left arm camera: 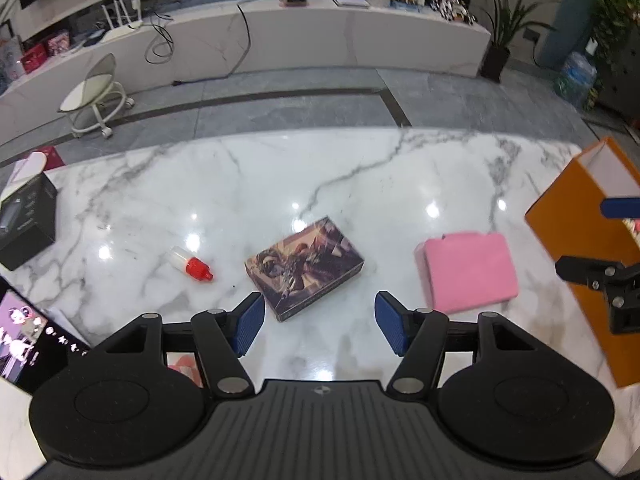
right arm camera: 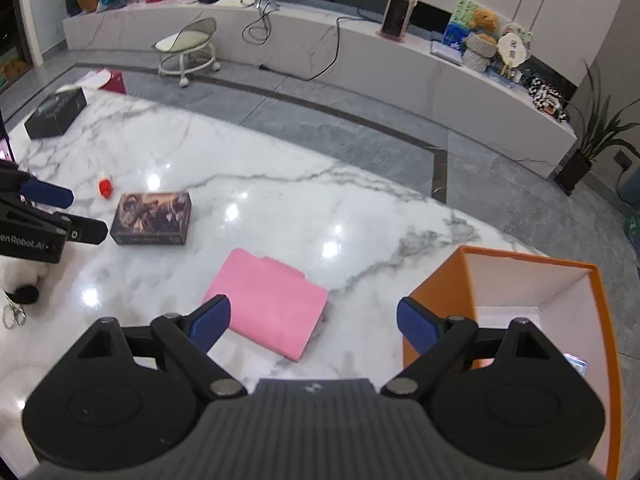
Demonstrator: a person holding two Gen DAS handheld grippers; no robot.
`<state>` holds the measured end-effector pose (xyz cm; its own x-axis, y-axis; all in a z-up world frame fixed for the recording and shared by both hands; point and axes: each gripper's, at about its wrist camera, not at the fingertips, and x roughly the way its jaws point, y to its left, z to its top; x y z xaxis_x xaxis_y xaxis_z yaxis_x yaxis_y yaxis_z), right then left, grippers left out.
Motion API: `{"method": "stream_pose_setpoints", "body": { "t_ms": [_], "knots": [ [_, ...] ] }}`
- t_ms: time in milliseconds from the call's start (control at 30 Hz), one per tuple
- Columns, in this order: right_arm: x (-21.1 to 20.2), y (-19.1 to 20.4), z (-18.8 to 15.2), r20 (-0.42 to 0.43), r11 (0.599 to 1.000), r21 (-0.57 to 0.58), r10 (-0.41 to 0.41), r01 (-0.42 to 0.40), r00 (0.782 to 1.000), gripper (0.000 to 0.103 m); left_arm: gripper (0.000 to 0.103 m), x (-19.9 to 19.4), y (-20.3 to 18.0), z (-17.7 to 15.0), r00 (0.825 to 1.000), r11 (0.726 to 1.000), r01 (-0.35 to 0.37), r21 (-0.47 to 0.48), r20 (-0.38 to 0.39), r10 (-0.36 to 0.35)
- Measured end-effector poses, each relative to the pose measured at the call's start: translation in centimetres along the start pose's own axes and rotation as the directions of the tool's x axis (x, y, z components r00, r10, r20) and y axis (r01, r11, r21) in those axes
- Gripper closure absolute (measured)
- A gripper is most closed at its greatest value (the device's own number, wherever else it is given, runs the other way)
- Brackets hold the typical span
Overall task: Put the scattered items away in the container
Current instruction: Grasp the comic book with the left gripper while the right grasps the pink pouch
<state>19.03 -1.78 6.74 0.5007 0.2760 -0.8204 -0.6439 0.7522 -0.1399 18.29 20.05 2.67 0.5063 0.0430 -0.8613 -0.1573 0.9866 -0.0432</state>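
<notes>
1. Marble table (left arm camera: 360, 168) carries, at the left of the left wrist view, a small bottle with a red cap (left arm camera: 192, 265).
2. In the centre lies a printed box (left arm camera: 306, 266). The left gripper (left arm camera: 318, 328) has its jaws apart and empty, just before the box; I judge it should straddle the short sides squarely.
3. Right of it lies a pink folded cloth (right arm camera: 268, 304). The right gripper (right arm camera: 314, 326) is also wide and empty.
4. At the right edge stands the orange container (right arm camera: 440, 288), open on top.
</notes>
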Motion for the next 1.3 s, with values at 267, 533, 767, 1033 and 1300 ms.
{"method": "stream_pose_setpoints", "body": {
  "t_ms": [267,533,767,1033,1300],
  "knots": [
    [3.6,-0.4,-0.8,-0.052,0.999,-0.030,0.024,-0.026,0.998,0.012,0.031,3.0,1.5,-0.6,0.999,0.998,0.024,0.060,-0.032,-0.023],
    [5.7,-0.3,-0.9,-0.076,0.998,-0.045,0.048,-0.052,0.996,0.012,0.031,4.7,1.2,-0.4,0.997,0.987,0.073,0.142,-0.049,-0.066],
    [6.6,0.3,-0.8,-0.085,0.991,-0.098,0.085,-0.093,0.993,0.011,0.031,5.5,0.9,0.3,0.988,0.960,0.148,0.236,-0.073,-0.134],
    [7.9,0.7,-0.8,-0.099,0.977,-0.168,0.120,-0.135,0.988,0.011,0.031,6.1,1.0,1.0,0.983,0.928,0.182,0.325,-0.079,-0.165],
    [9.0,0.4,-0.6,-0.104,0.974,-0.168,0.139,-0.156,0.985,0.011,0.027,7.2,1.7,2.4,0.989,0.918,0.145,0.370,-0.055,-0.134]
  ]
}}
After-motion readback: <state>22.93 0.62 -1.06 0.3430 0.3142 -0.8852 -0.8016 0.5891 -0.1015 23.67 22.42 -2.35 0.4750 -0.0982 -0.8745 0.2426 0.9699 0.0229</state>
